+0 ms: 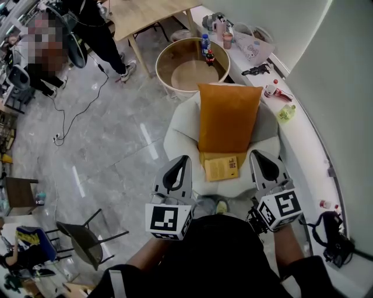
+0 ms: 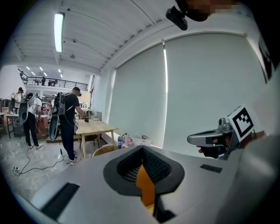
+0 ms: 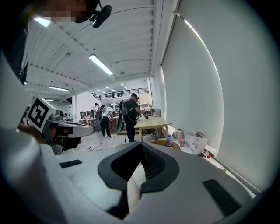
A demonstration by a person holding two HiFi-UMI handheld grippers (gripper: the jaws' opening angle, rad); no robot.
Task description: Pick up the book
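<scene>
A thin yellow book (image 1: 221, 167) lies flat on the seat of a white armchair (image 1: 179, 135), just in front of an upright orange cushion (image 1: 228, 116). My left gripper (image 1: 186, 159) hovers at the seat's front left, a little left of the book, jaws together and nothing held. My right gripper (image 1: 257, 155) hangs at the book's right, also shut and holding nothing. In the left gripper view the closed jaws (image 2: 142, 151) show a sliver of orange cushion behind them. In the right gripper view the closed jaws (image 3: 141, 146) show only white chair.
A round wooden tub table (image 1: 171, 54) with bottles (image 1: 206, 45) stands behind the armchair. A white window ledge (image 1: 303, 145) with small items runs along the right. A black chair (image 1: 87, 236) stands at the lower left; a person (image 1: 99, 29) stands by a wooden table (image 1: 145, 14).
</scene>
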